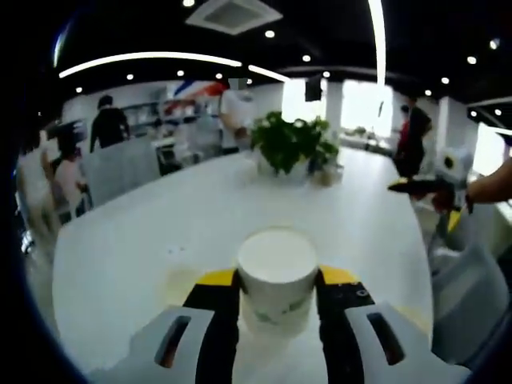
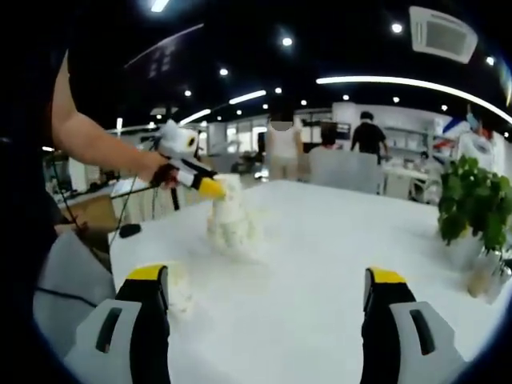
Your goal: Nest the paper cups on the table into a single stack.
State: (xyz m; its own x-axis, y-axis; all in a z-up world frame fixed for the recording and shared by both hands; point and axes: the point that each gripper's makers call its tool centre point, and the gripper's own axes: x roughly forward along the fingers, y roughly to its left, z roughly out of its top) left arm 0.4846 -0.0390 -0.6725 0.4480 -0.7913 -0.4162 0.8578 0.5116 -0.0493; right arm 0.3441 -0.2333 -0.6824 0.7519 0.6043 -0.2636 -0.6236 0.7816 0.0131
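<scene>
Over the white table (image 1: 120, 256), left gripper (image 1: 278, 292) clamps a paper cup (image 1: 277, 272); right gripper (image 2: 264, 300) gapes.

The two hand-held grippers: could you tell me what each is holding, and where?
The left hand-held gripper clamps a paper cup by its side wall, below the rim. The right hand-held gripper stands open, holding nothing.

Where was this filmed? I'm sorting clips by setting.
Probably an open-plan office or showroom: a large white table with a potted plant, strip ceiling lights, and people standing around desks in the background.
</scene>
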